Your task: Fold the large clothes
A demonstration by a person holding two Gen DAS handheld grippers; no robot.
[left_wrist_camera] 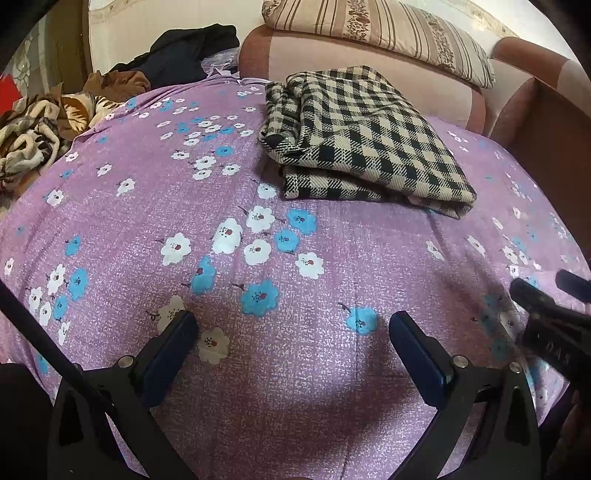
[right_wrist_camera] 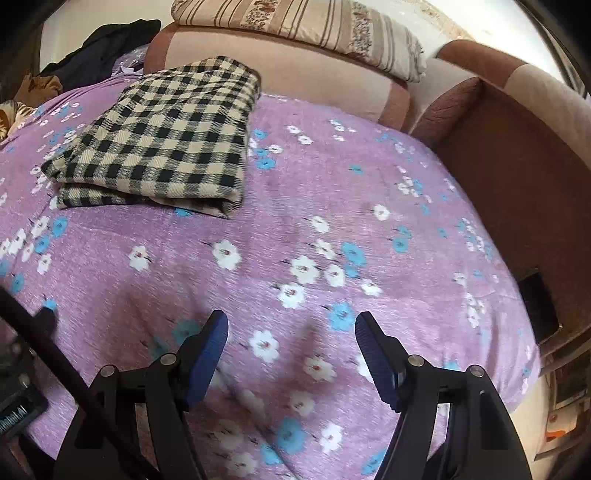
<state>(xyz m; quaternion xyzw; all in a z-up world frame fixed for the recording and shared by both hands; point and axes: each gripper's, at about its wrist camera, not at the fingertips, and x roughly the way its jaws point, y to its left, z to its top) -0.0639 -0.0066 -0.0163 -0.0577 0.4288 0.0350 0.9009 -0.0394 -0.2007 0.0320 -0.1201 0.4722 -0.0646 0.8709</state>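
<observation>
Grippers first: left gripper point(left_wrist_camera: 293, 334) and right gripper point(right_wrist_camera: 291, 334) both hang with jaws spread wide, nothing between them, over the purple flowered bedsheet point(left_wrist_camera: 314, 387); beyond, the checked cloth point(left_wrist_camera: 365, 140) lies folded on it, near the striped pillow point(left_wrist_camera: 388, 33)

Bedsheet point(left_wrist_camera: 332, 369): lilac-purple, speckled white, scattered white and blue flowers with dark red centres.
Folded cloth point(left_wrist_camera: 369, 140) toward far edge of bed: black and beige check, twill weave.
Pillow point(left_wrist_camera: 388, 33) at head of bed: cream, brown stripes, dark floral bands.
Sofa cushions point(left_wrist_camera: 424, 88): dusty pink with darker rose-brown bands.
Clothes heap point(left_wrist_camera: 192, 48) at far left corner: black, navy.
Blanket point(left_wrist_camera: 33, 136) at left edge: brown and cream animal-like print.
Left gripper point(left_wrist_camera: 293, 332), right gripper point(right_wrist_camera: 291, 332): black frames, blue pads.
</observation>
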